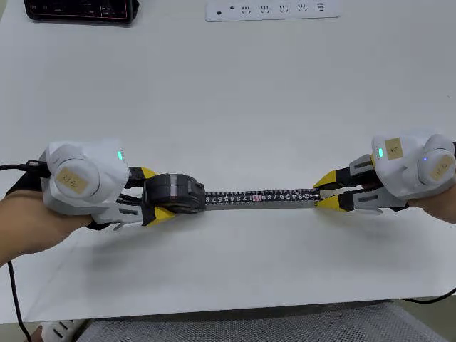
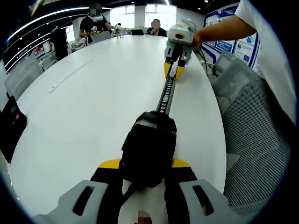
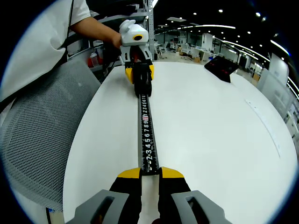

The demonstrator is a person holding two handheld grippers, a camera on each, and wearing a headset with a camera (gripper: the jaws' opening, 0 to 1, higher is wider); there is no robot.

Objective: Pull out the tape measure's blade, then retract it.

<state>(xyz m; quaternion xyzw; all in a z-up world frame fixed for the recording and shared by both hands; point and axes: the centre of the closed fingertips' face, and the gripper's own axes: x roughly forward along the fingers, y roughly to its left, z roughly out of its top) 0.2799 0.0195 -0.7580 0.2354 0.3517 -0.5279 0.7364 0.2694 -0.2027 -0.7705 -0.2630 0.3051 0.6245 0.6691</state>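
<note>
A black tape measure case (image 1: 173, 194) lies on the white table (image 1: 228, 107), and my left gripper (image 1: 151, 194) is shut on it. In the left gripper view the case (image 2: 149, 147) fills the space between the yellow-tipped fingers (image 2: 110, 164). The dark numbered blade (image 1: 260, 197) runs out of the case to the right, low over the table. My right gripper (image 1: 325, 191) is shut on the blade's end. In the right gripper view the blade (image 3: 146, 135) stretches from my right gripper (image 3: 150, 173) to the case (image 3: 141, 77) held by the left gripper (image 3: 138, 70).
A white power strip (image 1: 271, 9) and a dark keyboard-like device (image 1: 82, 9) lie at the table's far edge. A mesh chair (image 1: 235, 324) sits below the near edge. A cable (image 1: 14, 292) hangs at the left. People sit at the far end (image 2: 96, 21) of the table.
</note>
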